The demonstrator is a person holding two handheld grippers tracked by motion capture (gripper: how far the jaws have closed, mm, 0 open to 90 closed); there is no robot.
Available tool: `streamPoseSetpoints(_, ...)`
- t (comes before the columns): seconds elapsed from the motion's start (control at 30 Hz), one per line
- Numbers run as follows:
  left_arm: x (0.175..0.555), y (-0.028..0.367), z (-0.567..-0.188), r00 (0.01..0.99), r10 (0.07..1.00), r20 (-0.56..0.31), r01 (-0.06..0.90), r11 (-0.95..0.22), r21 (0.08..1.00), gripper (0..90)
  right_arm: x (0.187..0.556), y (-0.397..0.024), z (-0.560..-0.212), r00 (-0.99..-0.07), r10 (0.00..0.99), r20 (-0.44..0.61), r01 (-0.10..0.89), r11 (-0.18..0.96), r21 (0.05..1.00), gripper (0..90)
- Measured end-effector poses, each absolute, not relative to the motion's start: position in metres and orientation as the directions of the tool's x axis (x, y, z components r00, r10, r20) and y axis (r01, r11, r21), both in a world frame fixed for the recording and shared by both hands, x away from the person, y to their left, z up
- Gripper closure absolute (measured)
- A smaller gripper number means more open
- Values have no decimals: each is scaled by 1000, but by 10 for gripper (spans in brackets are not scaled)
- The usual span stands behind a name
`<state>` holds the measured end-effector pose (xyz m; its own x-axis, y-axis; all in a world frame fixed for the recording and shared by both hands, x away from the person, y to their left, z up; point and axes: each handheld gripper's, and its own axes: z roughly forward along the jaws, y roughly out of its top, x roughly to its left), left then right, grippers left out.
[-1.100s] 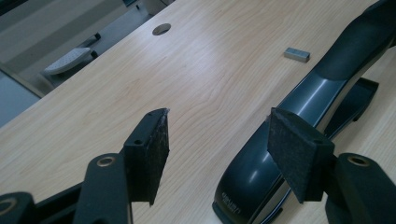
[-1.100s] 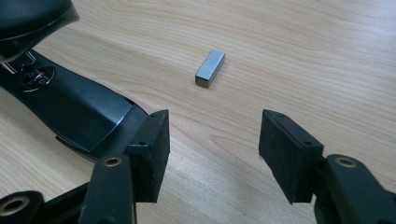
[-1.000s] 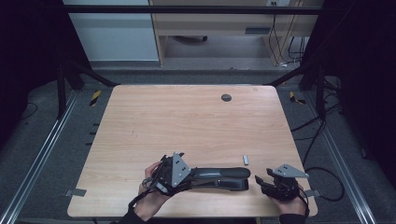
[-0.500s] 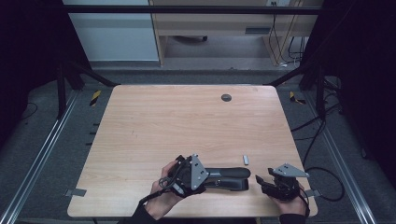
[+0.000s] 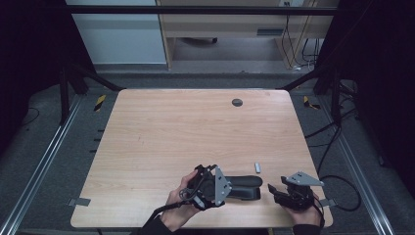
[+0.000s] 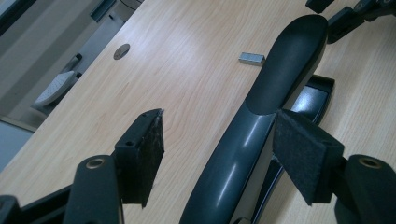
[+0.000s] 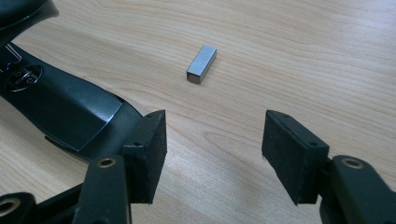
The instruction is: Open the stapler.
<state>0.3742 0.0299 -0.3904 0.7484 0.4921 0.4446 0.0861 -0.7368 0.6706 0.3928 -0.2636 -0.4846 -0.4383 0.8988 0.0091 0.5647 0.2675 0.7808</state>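
Black stapler (image 6: 261,126) lies between the left hand-held gripper's (image 6: 219,149) spread jaws

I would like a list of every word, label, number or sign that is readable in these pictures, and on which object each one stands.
No text is readable.
The black stapler has a small embossed mark on its base in the right gripper view, too blurred to read.
The staple block, the table and both claws, left and right, carry no visible lettering.
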Motion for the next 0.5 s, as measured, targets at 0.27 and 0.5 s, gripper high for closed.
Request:
streamPoseSetpoints(0.27, 371, 22, -392, 753, 461, 468, 60, -758, 650, 310, 393, -263, -484, -428, 903, 35, 580, 244, 777, 401)
streamPoseSetpoints(0.5, 368, 15, -395, 754, 444, 485, 46, -772, 634, 299, 393, -265, -485, -433, 901, 13, 566, 261, 782, 415)
